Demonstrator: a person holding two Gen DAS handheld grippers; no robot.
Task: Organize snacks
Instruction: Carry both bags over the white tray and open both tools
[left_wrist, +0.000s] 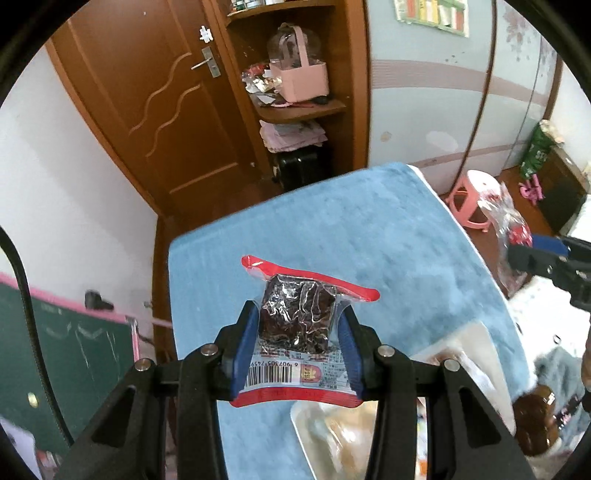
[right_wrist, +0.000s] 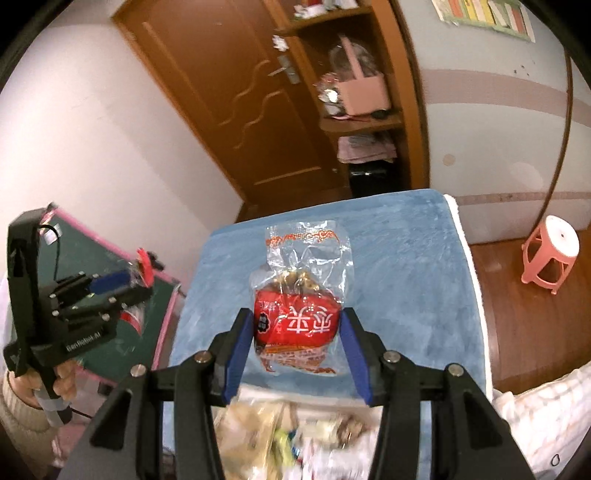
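My left gripper (left_wrist: 300, 314) is shut on a clear snack packet with red edges (left_wrist: 295, 321) holding a dark, crinkled block, barcode towards the camera. It hangs in the air above the blue-covered table (left_wrist: 369, 229). My right gripper (right_wrist: 295, 317) is shut on a clear bag with a red label (right_wrist: 295, 321) and brownish pieces inside, also held above the table (right_wrist: 406, 277). In the right wrist view the left gripper (right_wrist: 138, 282) shows at the far left with its packet (right_wrist: 144, 269). The right gripper (left_wrist: 517, 249) and its bag (left_wrist: 509, 229) sit at the right edge of the left wrist view.
A white tray (left_wrist: 306, 424) with several blurred snacks (right_wrist: 295, 432) lies at the table's near end. A brown bottle (left_wrist: 535, 417) stands at the right. A pink stool (right_wrist: 550, 251) is on the wooden floor, and a green chalkboard (left_wrist: 74, 350) leans at the left. A hand (right_wrist: 62, 384) grips the left handle.
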